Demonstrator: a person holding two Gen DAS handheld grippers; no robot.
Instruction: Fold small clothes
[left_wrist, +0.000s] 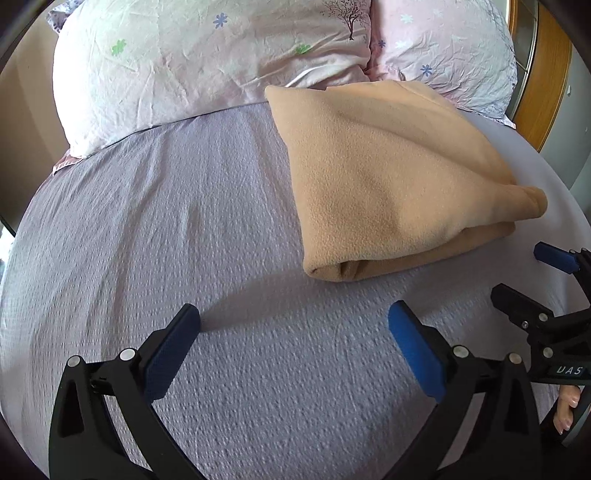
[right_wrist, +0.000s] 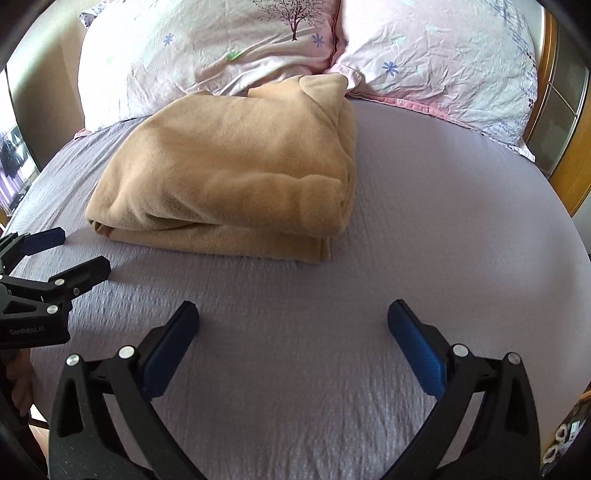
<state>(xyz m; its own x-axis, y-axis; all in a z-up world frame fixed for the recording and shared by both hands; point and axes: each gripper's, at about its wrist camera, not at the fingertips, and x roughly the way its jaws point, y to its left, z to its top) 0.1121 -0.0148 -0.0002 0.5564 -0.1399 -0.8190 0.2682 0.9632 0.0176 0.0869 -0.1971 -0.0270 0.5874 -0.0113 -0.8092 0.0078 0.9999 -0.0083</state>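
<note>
Both tongs are being held wide apart with nothing between their blue pads: the left gripper (left_wrist: 293, 314) and the right gripper (right_wrist: 293, 312) are each being carried just above the lavender bedsheet (left_wrist: 166, 229), and no cloth is being touched by either. Two grippers are being counted in all, and each is being seen from the other's camera at the edge of the view, the right one (left_wrist: 517, 271) by the near right corner of the cloth, the left one (right_wrist: 83, 251) by its near left corner, both spread and close to the fabric but apart from it. One tan fleece garment (right_wrist: 236, 173) is being shown, lying folded into a thick bundle on the sheet ahead of both tools, with its far end resting against the pillows. Two pillows are being counted at the head of the bed: one flowered pillow with a tree print (right_wrist: 207, 51) and one pink pillow (right_wrist: 443, 59) beside it, their inner edges touching.
</note>
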